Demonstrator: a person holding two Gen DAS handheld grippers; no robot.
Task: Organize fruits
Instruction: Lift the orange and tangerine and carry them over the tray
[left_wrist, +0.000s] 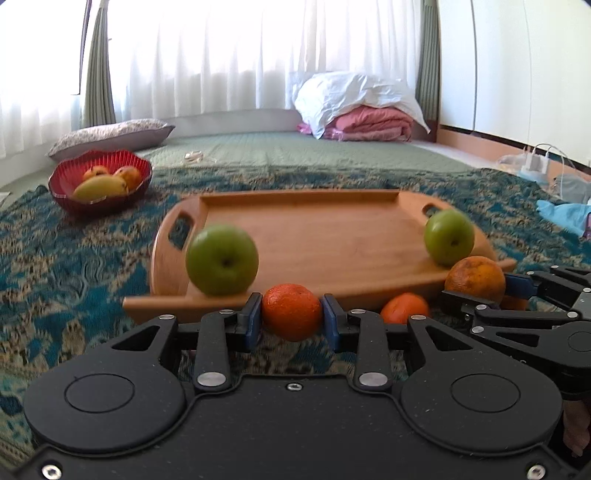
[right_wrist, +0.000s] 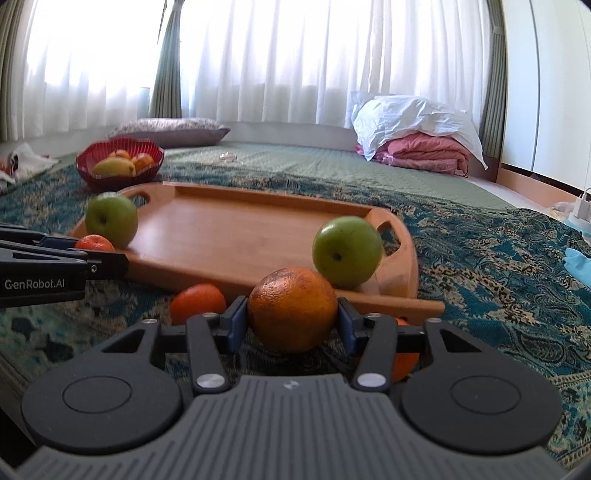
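Observation:
My left gripper is shut on a small tangerine just in front of the wooden tray. My right gripper is shut on a larger orange, also seen at the right of the left wrist view. Two green apples rest on the tray's near rim: one at the left and one at the right. Another tangerine lies on the patterned blanket between the grippers. A further orange fruit shows partly under my right gripper.
A red bowl with a mango and orange fruits stands at the far left beyond the tray. A pillow, folded pink and white bedding, and chargers with cables lie farther back. A blue cloth lies at right.

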